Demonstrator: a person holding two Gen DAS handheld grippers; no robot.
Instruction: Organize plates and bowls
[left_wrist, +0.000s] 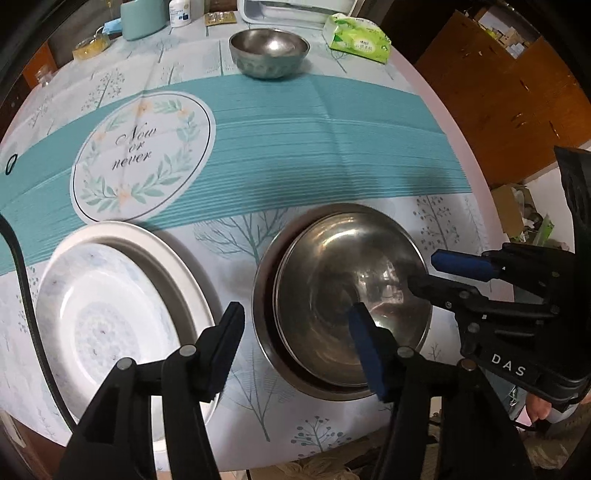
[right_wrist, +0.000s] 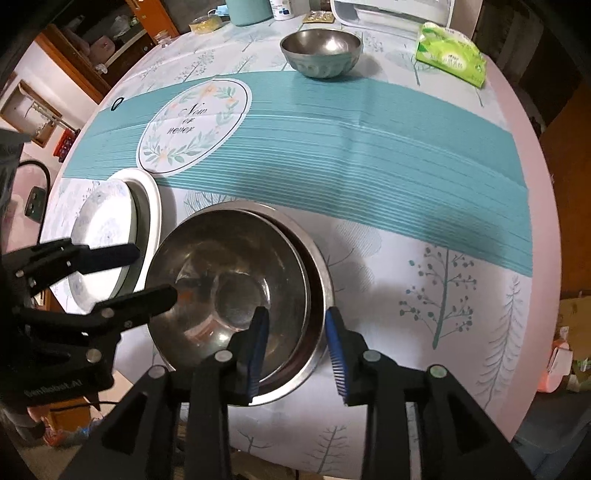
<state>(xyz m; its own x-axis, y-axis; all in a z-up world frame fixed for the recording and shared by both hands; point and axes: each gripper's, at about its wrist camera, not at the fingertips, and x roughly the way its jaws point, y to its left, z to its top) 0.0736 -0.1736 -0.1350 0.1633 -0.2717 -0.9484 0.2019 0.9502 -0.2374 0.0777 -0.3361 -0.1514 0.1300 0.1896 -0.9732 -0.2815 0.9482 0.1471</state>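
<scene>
Two steel bowls sit nested near the table's front edge, the inner bowl (left_wrist: 332, 280) (right_wrist: 229, 273) inside a wider outer bowl (left_wrist: 264, 332) (right_wrist: 320, 280). To their left a patterned plate (left_wrist: 103, 317) (right_wrist: 103, 225) rests tilted on a larger white plate (left_wrist: 181, 258) (right_wrist: 153, 206). My left gripper (left_wrist: 295, 350) (right_wrist: 147, 275) stands open across the nested bowls' left rim without touching it. My right gripper (right_wrist: 297, 347) (left_wrist: 432, 275) is open too, one pad inside the inner bowl and one outside the outer bowl. A smaller steel bowl (left_wrist: 269, 51) (right_wrist: 320, 51) stands alone at the far side.
A green tissue pack (left_wrist: 356, 37) (right_wrist: 450, 59) lies at the back right, with a white tray (left_wrist: 295, 11) and a teal container (left_wrist: 142, 18) behind. The round table's edge (left_wrist: 480, 206) curves close on the right. A black cable (left_wrist: 26, 295) runs past the plates.
</scene>
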